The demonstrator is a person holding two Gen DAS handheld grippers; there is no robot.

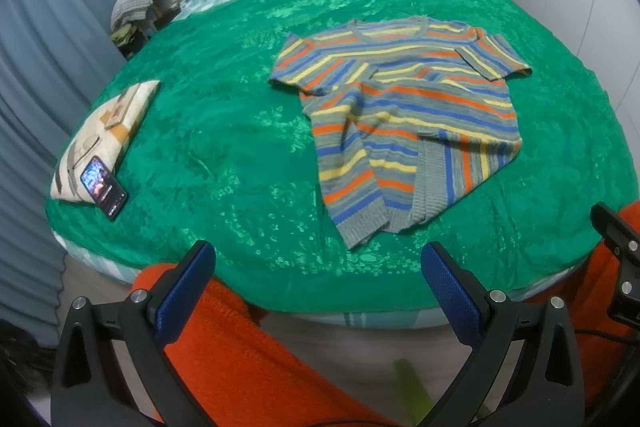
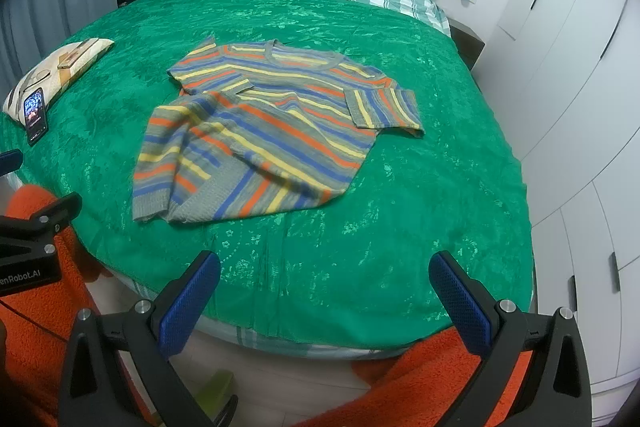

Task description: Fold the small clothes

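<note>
On the bed's green blanket [image 2: 400, 187] lies the striped knit sweater [image 2: 256, 131], collar away from me, its near hem partly turned over and one side rumpled. I judge it soft, light and floppy, so it should drape and stretch unless I pinch it at two points: the ribbed hem corners or the sleeve edges look best. My left gripper [image 1: 318, 269] and right gripper [image 2: 324, 279] both hover off the bed's near edge, jaws spread wide, holding nothing. A phone [image 1: 103, 186] rests against a patterned pillow [image 1: 100, 135] at the left; white wardrobe doors [image 2: 568, 75] stand at the right.
</note>
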